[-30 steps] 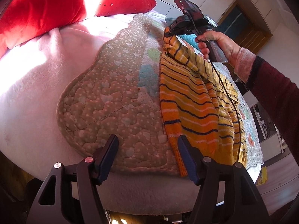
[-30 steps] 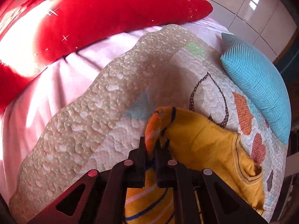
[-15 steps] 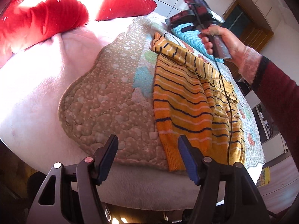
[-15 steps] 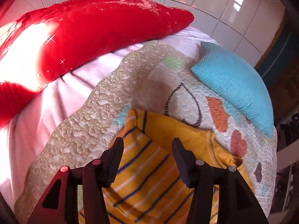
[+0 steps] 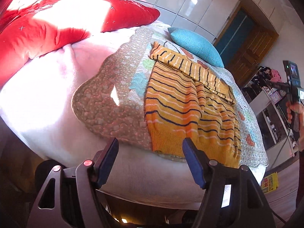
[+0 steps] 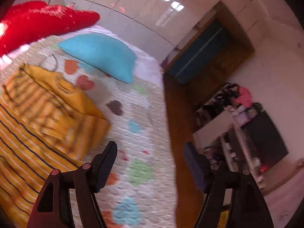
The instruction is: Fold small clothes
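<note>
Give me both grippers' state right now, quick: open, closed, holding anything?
Left gripper: open, holding nothing, just short of the striped sweater.
Right gripper: open, holding nothing, off to the side of the sweater.

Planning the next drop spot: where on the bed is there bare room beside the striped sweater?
Free: the tan quilt patch left of the orange striped sweater, bordered by the pink blanket. Also the heart-print strip between sweater and the bed's right edge. Crowded: the head end, with red pillow and blue cushion.
</note>
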